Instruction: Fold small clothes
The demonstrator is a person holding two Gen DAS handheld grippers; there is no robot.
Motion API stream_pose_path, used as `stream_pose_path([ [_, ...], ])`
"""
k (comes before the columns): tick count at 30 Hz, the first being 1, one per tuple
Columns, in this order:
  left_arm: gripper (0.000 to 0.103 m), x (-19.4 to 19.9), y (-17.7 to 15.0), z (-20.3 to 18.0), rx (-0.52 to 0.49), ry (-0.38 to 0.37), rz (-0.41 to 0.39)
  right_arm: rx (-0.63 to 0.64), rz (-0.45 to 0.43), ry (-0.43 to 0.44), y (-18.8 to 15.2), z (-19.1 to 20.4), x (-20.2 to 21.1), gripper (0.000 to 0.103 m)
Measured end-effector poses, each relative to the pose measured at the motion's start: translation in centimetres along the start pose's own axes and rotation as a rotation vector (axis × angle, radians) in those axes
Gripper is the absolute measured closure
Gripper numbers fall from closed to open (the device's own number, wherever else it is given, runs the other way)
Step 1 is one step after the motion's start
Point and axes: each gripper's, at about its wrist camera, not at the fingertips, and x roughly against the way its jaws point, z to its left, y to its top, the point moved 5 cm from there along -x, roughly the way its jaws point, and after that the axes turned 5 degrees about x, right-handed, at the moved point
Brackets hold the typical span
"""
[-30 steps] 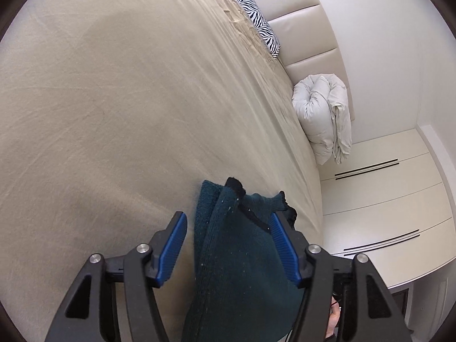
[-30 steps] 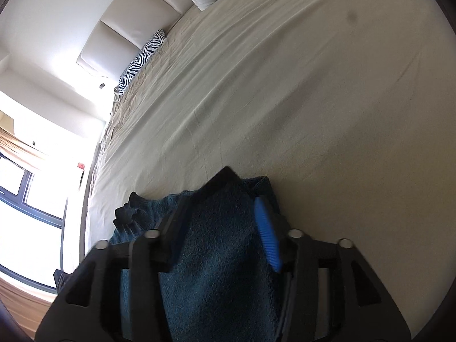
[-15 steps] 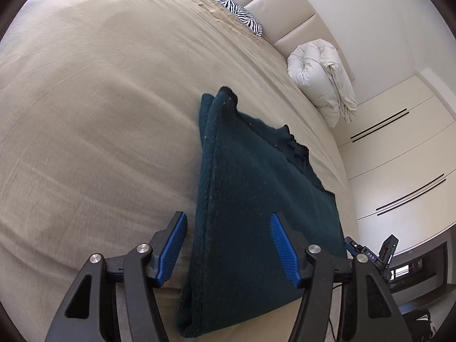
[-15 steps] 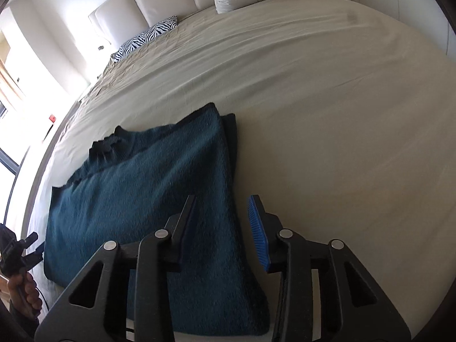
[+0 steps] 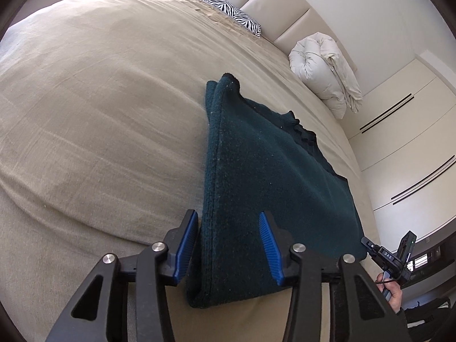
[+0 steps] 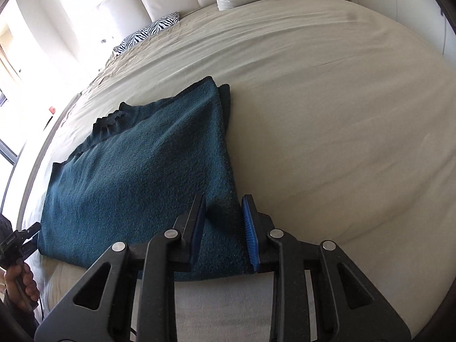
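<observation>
A dark teal knit sweater (image 5: pixel 265 176) lies folded flat on the beige bed sheet (image 5: pixel 99 108), its black collar toward the pillows. My left gripper (image 5: pixel 227 213) straddles its near left folded edge. Its jaws are closing, with fabric between the blue pads but not clamped. In the right wrist view the sweater (image 6: pixel 142 171) fills the lower left. My right gripper (image 6: pixel 225 198) is at its near right corner, jaws closing, with the pads pressing a bunched ridge of fabric. Each view also shows the other gripper in a hand: the right gripper (image 5: pixel 392 256) and the left gripper (image 6: pixel 17 240).
A zebra-print pillow (image 5: pixel 230 14) and a rolled white duvet (image 5: pixel 325 62) lie by the padded headboard (image 5: pixel 285 8). White wardrobe doors (image 5: pixel 404 148) stand beyond the bed's side. A bright window (image 6: pixel 11 91) is on the other side. Bare sheet (image 6: pixel 342 114) stretches past the sweater.
The sweater, bunched close under both grippers a second ago, now lies spread flat on the bed. Both grippers pulled back toward its near edge, and both pairs of jaws narrowed.
</observation>
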Motion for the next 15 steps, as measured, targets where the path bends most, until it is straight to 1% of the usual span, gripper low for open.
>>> stream_pose_path([
  [8, 0.068, -0.20, -0.19, -0.39, -0.027, 0.034, -0.005, -0.026, -0.026, 0.012, -0.37, -0.59, 0.78, 0.080],
  [10, 0.073, -0.29, -0.30, -0.35, -0.029, 0.037, -0.002, -0.020, -0.025, 0.011, -0.53, -0.69, 0.86, 0.080],
  [11, 0.074, -0.33, -0.38, -0.36, -0.032, 0.039, -0.001, -0.015, -0.024, 0.004, -0.59, -0.74, 0.88, 0.088],
  [12, 0.076, -0.39, -0.41, -0.41, -0.038, 0.044, 0.000, -0.009, -0.022, -0.008, -0.60, -0.81, 0.85, 0.092],
  [13, 0.081, -0.47, -0.45, -0.48, -0.047, 0.049, -0.001, -0.005, -0.023, -0.013, -0.61, -0.85, 0.88, 0.094],
  [15, 0.084, -0.61, -0.55, -0.58, -0.061, 0.060, 0.001, 0.003, -0.020, -0.018, -0.60, -0.84, 0.78, 0.097],
])
